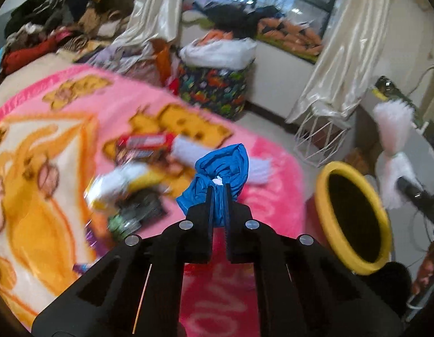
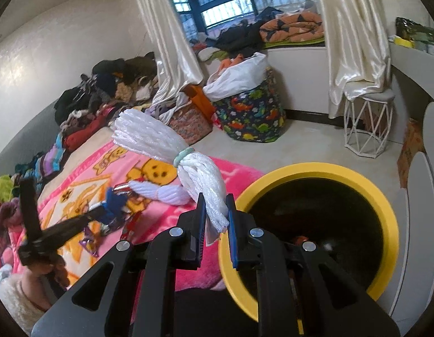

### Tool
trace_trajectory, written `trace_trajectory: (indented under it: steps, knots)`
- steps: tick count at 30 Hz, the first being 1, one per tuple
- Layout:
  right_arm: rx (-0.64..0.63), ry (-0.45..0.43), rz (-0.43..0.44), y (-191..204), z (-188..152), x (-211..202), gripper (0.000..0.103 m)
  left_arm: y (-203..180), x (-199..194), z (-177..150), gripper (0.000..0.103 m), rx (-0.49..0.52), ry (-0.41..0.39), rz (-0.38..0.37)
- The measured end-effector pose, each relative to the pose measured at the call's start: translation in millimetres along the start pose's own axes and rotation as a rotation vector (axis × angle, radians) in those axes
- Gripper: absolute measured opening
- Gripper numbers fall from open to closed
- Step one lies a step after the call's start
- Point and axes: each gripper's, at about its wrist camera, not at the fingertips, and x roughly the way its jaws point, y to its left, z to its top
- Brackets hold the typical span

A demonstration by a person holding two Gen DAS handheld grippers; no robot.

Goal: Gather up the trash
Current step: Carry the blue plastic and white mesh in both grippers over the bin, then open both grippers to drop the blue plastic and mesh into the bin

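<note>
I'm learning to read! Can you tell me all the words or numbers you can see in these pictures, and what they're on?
No words can be read here.
red snack wrapper on the pink blanket: white lettering, too blurred to read.
pink blanket's front edge: pale printed shapes, too blurred to tell.
green package on the shelf: print too small.

The bed, covered by a pink cartoon-print blanket (image 1: 76, 146), fills the left and centre of the left wrist view. Lying directly on the blanket at mid-frame are a red snack wrapper (image 1: 145, 141), a white-and-yellow wrapper (image 1: 116, 186), a dark packet (image 1: 141, 210) and a white foam net sleeve (image 1: 259, 168), all blurred. A heap of clothes (image 1: 57, 14) occupies the bed's far end at upper left; the pale floor (image 2: 309, 143) carries a dinosaur-print basket (image 2: 250, 115), a white wire stool (image 2: 367, 123) and a yellow-rimmed bin (image 2: 309, 171).
</note>
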Motion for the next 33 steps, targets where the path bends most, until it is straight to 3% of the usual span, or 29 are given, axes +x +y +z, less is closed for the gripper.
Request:
trace_trajectory:
  steps: [13,22,33]
  knots:
    - [0.139,-0.021,-0.093,-60.6,-3.8,-15.2,0.014,-87.8,2.8,18.2,0.003,0.126,-0.038,-0.147]
    - [0.254,0.010,-0.174,-98.1,-13.6,-13.9,0.014,-133.4,19.1,6.7,0.003,0.206,-0.003,-0.214]
    - [0.375,0.030,-0.213,-129.8,-22.9,-15.0,0.015,-176.7,43.9,-14.0,0.003,0.305,0.075,-0.275]
